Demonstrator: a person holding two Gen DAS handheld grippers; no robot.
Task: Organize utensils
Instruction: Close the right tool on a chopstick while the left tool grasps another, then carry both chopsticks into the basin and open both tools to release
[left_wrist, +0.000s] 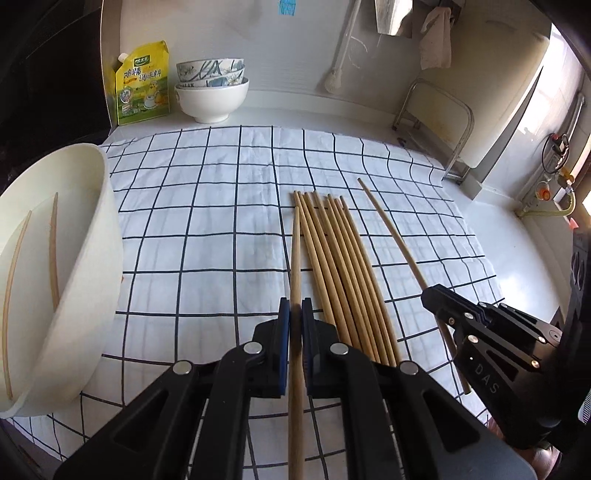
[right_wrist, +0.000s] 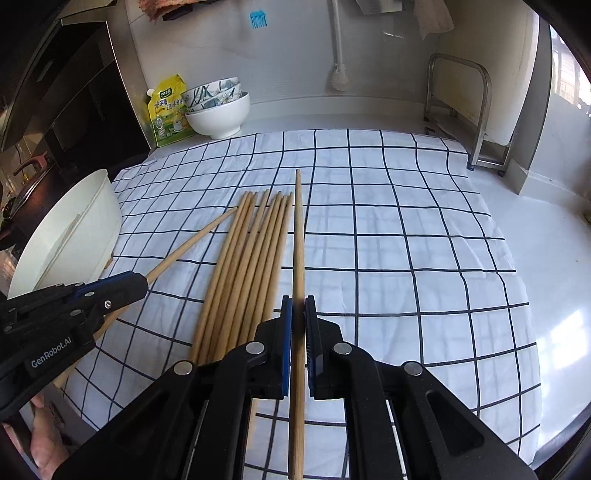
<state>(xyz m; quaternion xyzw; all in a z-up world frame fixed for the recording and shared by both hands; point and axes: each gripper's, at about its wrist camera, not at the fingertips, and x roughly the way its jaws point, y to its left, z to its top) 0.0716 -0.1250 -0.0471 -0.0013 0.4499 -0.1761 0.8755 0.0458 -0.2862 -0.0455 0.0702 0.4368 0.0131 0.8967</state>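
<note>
Several wooden chopsticks (left_wrist: 340, 266) lie side by side on a checked cloth (left_wrist: 207, 221); they also show in the right wrist view (right_wrist: 247, 266). My left gripper (left_wrist: 294, 314) is shut on one chopstick (left_wrist: 295, 251), held just left of the bundle. My right gripper (right_wrist: 298, 306) is shut on another chopstick (right_wrist: 299, 229), held just right of the bundle. The right gripper (left_wrist: 430, 295) with its chopstick (left_wrist: 391, 229) shows in the left wrist view. The left gripper (right_wrist: 142, 282) with its chopstick (right_wrist: 192, 243) shows in the right wrist view. A large white bowl (left_wrist: 92, 266) at the left holds two chopsticks (left_wrist: 53, 243).
A yellow seasoning pouch (left_wrist: 142, 85) and stacked bowls (left_wrist: 211, 88) stand at the back left. A metal rack (right_wrist: 476, 110) with a white board stands at the back right. White countertop (right_wrist: 546, 266) lies right of the cloth. A pot lid (right_wrist: 26, 184) sits at the far left.
</note>
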